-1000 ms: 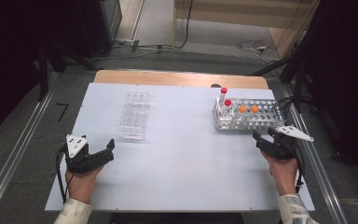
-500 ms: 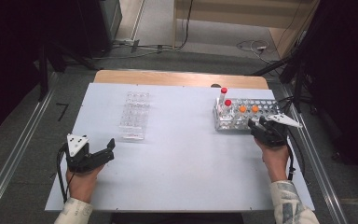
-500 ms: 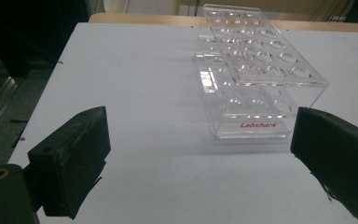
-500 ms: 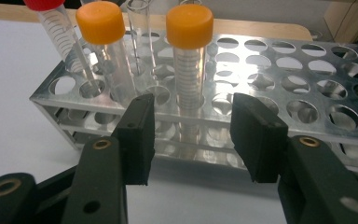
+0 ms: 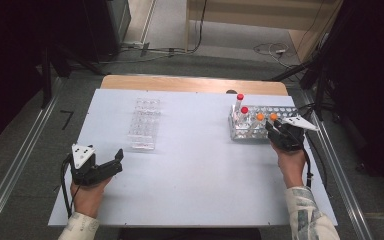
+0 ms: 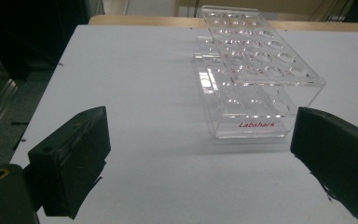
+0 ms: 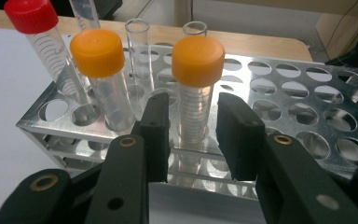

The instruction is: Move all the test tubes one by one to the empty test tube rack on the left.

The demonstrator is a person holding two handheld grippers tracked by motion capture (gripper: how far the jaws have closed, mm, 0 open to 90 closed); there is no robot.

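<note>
Right gripper view frames the right gripper (image 7: 193, 135) at the near edge of a metal rack (image 7: 307, 107), its jaws set on either side of an orange-capped tube (image 7: 196, 88) that stands upright in a near-row hole. The jaws have just been closing, and narrow gaps are seen between the pads and the tube wall, so the tube is not yet gripped. A second orange-capped tube (image 7: 103, 77) is seen just to the left, and a red-capped tube (image 7: 42, 42) farther left and tilted; two uncapped tubes (image 7: 140, 51) stand behind them.

Seen from the high view, the left gripper (image 5: 111, 162) is held low at the near left of the white table (image 5: 200, 180), its jaws spread wide with nothing between them. A clear plastic rack (image 5: 143, 124) is placed farther off on the left half, well apart from that gripper. The metal rack is found at the far right, with the right gripper touching its near right corner.
</note>
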